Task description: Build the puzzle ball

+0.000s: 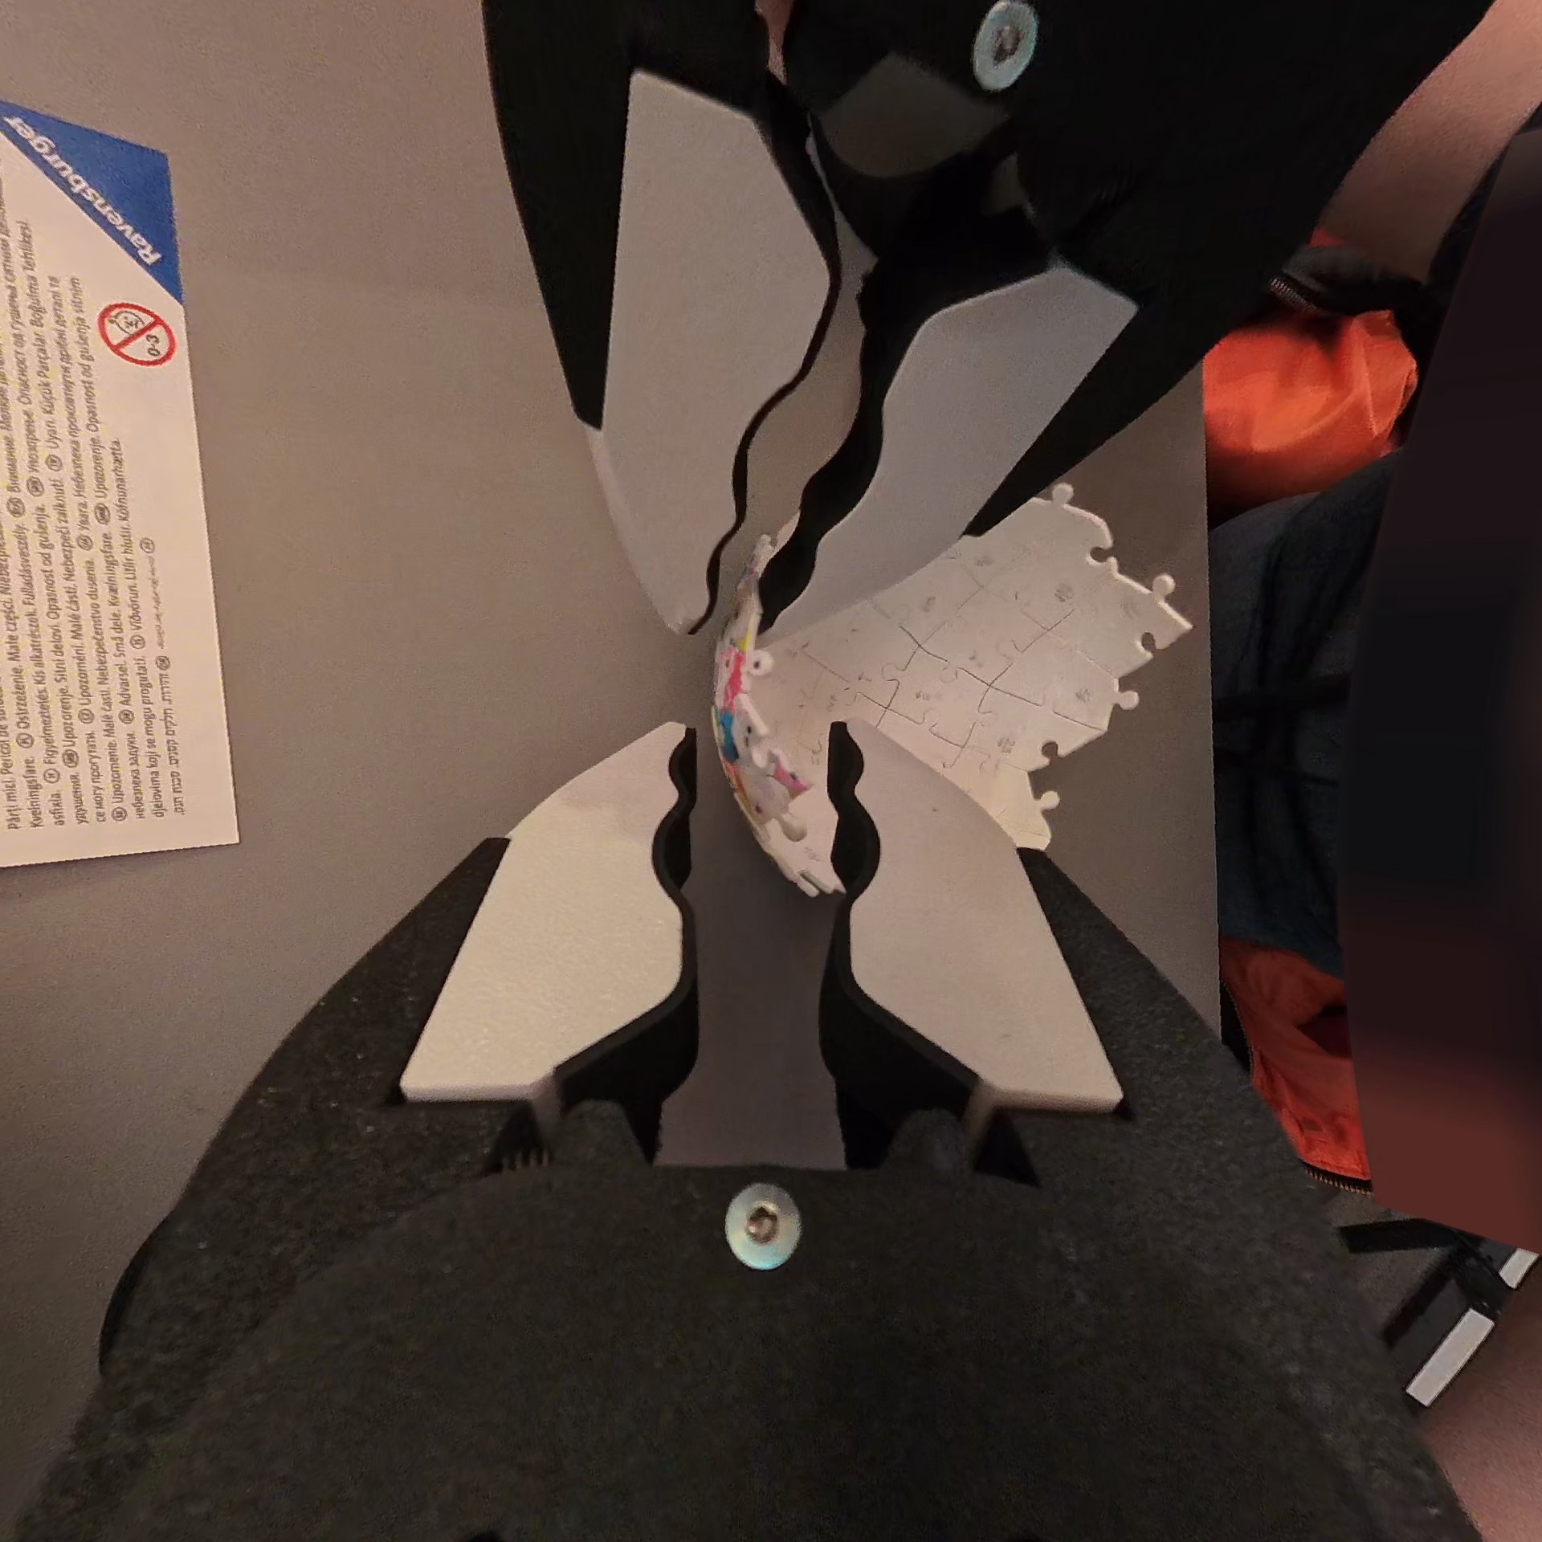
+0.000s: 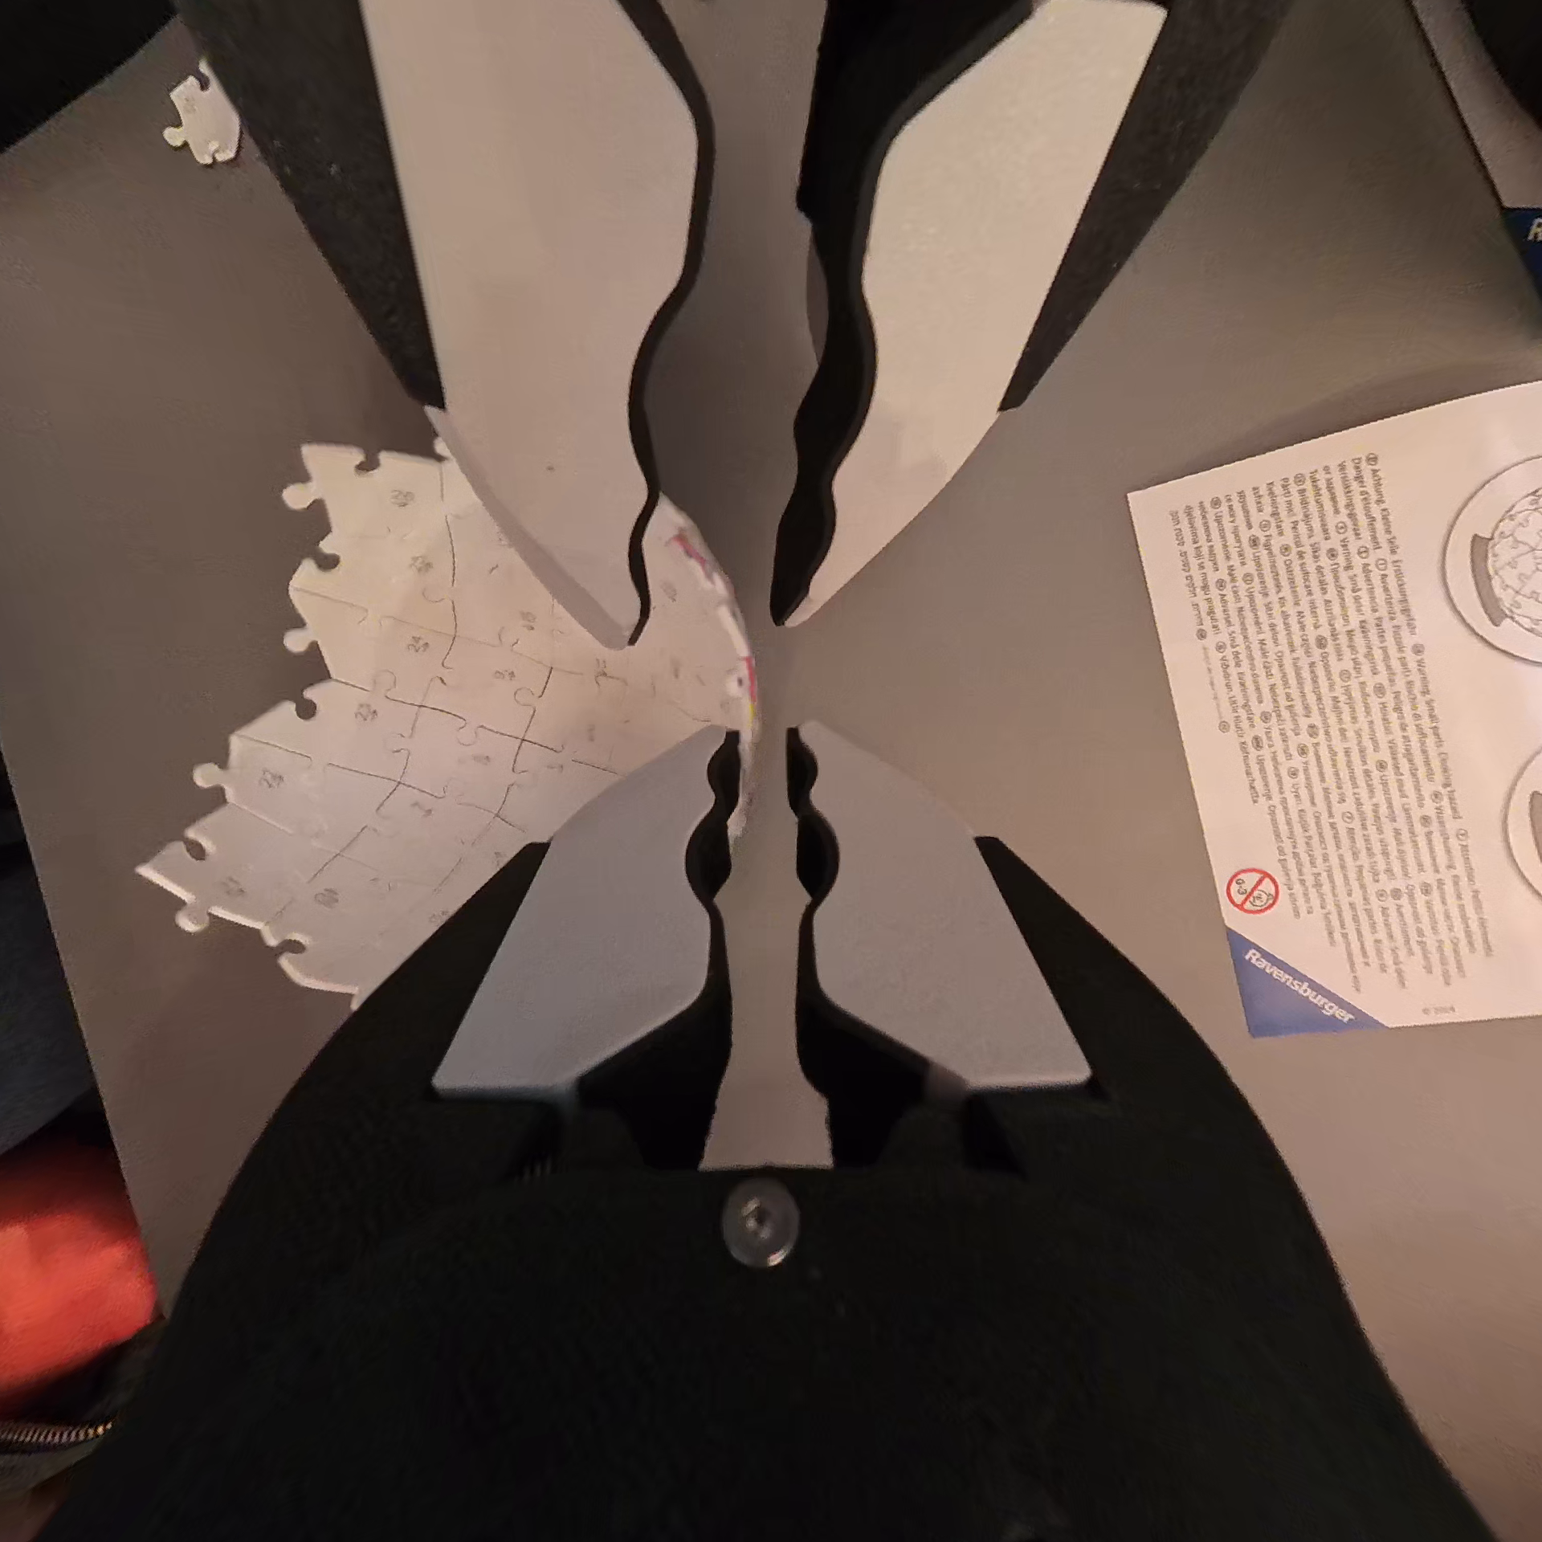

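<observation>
Partly built puzzle ball, a curved shell of joined pieces: white numbered backs facing up, colourful print on the outer side, knobbed ragged edge. It sits on the grey tabletop. Left hand-held gripper narrowly parted, straddling the shell's rim, grip uncertain. Right hand-held gripper narrowly parted at the same rim, opposite. Loose puzzle piece well beyond the shell. Instruction leaflet on the shell's printed side.
</observation>
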`<state>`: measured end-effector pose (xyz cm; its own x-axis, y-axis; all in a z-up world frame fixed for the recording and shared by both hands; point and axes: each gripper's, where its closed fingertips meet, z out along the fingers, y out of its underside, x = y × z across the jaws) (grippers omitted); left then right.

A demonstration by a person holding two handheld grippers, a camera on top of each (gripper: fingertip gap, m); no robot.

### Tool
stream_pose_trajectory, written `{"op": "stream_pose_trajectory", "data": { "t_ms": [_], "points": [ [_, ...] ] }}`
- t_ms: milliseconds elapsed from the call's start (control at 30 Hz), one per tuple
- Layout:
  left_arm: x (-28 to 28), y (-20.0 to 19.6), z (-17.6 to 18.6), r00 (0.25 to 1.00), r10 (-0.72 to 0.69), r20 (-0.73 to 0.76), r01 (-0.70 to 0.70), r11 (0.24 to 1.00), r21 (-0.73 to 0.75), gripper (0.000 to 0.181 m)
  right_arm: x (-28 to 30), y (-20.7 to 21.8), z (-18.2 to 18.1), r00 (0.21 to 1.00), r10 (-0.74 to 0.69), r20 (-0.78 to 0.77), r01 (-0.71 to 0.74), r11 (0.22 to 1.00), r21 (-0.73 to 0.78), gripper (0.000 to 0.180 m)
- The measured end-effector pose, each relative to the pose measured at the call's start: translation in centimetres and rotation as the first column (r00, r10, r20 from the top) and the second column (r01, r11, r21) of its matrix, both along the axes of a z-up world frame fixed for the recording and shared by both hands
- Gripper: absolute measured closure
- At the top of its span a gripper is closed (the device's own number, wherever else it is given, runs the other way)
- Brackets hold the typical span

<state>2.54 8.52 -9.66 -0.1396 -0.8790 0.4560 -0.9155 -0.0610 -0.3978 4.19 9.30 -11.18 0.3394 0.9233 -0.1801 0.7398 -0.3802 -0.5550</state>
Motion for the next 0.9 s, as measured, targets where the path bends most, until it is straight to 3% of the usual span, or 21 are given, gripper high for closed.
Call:
{"op": "stream_pose_trajectory", "data": {
  "t_ms": [633,900],
  "points": [
    [0.33,-0.19,0.44,1.0,-0.002,0.027,0.002,1.0,-0.006,0.152,-0.16,-0.17,-0.52,1.0,-0.014,-0.003,0.014,0.999,-0.037,0.176],
    [0.22,-0.34,0.74,0.999,-0.002,0.042,0.003,1.0,-0.014,0.152,-0.03,-0.29,-0.39,0.998,-0.031,0.05,0.029,0.999,0.038,0.176]
  ]
}}
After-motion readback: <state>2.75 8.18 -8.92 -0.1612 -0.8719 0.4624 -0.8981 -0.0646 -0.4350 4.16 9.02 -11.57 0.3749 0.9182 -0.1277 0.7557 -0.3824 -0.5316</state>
